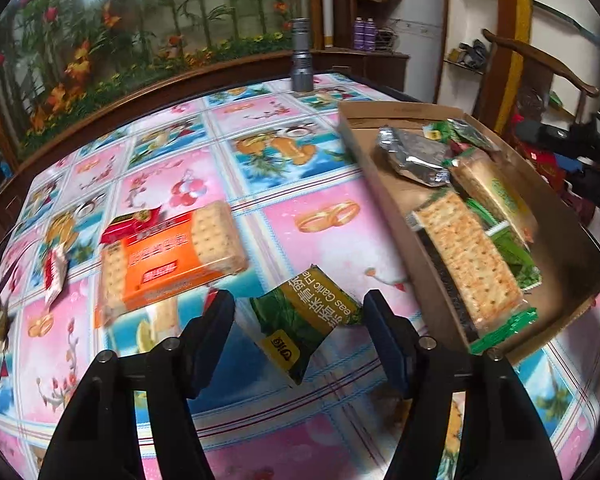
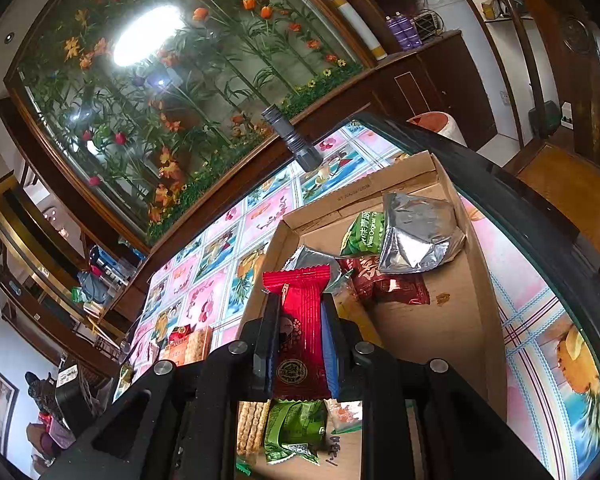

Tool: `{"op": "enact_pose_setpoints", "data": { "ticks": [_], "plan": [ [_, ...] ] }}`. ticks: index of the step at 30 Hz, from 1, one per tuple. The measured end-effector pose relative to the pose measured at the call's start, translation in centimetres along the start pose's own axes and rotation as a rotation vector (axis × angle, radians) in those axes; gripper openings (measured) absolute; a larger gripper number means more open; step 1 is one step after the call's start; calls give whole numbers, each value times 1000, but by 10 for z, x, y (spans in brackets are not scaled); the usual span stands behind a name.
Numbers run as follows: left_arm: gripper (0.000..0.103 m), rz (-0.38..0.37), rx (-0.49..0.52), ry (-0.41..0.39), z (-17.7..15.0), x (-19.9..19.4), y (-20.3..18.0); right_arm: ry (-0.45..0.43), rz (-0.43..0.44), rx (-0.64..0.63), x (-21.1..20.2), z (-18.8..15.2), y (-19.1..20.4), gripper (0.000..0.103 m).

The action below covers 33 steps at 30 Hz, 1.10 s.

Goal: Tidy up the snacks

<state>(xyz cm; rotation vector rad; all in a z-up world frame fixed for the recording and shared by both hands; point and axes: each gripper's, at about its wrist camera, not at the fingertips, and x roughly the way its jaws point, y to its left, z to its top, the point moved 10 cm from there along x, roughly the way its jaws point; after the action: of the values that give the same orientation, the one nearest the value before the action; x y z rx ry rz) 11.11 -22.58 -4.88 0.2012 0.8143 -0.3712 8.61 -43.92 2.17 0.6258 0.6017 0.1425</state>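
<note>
Left wrist view: a shallow cardboard box (image 1: 572,280) sits on the worktop (image 1: 260,184) at the right, holding two long cracker packs (image 1: 466,258) side by side, a silver foil pouch (image 1: 414,156) behind them and small green packets toward the far corner. The left tongs (image 1: 298,312) stand released, half spread, with a green pea packet (image 1: 304,320) lying on the worktop between the two fingers; the pads do not press on it. Left of it lies an orange cracker pack (image 1: 168,256), and farther left a small red-and-white packet (image 1: 54,274), both outside the box. A grey flashlight (image 1: 302,56) stands upright at the worktop's far edge. The right wrist view looks into the same box (image 2: 476,320) from above its near end: the right tongs (image 2: 300,336) are clenched on a red snack bar (image 2: 302,320), held upright over the box. Only this view shows a dark red packet (image 2: 384,284) on the box floor beside the silver pouch (image 2: 418,236), and a green packet (image 2: 294,428) and cracker edge beneath the tongs. Only the left view shows the pea packet.
</note>
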Motion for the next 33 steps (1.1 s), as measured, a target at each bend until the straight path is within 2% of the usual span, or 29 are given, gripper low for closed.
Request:
{"op": "enact_pose_setpoints", "data": {
  "ticks": [1, 3, 6, 7, 8, 9, 10, 11, 12, 13, 17, 26, 33],
  "plan": [
    [60, 3, -6, 1, 0, -1, 2, -2, 1, -1, 0, 0, 0, 20],
    [60, -1, -6, 2, -2, -2, 3, -1, 0, 2, 0, 0, 0, 20],
    [61, -6, 2, 23, -6, 3, 1, 1, 2, 1, -1, 0, 1, 20],
    [64, -20, 3, 71, -11, 11, -2, 0, 2, -2, -1, 1, 1, 20],
    [69, -24, -7, 64, -9, 11, -3, 0, 2, -4, -1, 0, 1, 20],
    [69, -14, -16, 70, -8, 12, -1, 1, 2, -7, -2, 1, 2, 20],
    [70, -13, -36, 75, -8, 15, 1, 2, 1, -9, -2, 1, 2, 20],
    [65, -13, -36, 77, -8, 16, 2, 0, 0, -10, -2, 1, 1, 20],
    [60, -13, -32, 70, -6, 16, 1, 1, -1, -9, -2, 1, 1, 20],
    [51, -11, -31, 65, -6, 15, 1, 1, -1, -8, -2, 2, 1, 20],
    [41, -20, -48, 54, -6, 12, 2, 4, -5, -11, -1, 2, 2, 20],
    [40, -47, -67, 38, -4, 7, 2, 4, -5, -8, -1, 2, 2, 20],
    [39, -99, -83, -60, 18, -25, -9, -46, -21, 29, -10, 12, -10, 20]
  ]
}}
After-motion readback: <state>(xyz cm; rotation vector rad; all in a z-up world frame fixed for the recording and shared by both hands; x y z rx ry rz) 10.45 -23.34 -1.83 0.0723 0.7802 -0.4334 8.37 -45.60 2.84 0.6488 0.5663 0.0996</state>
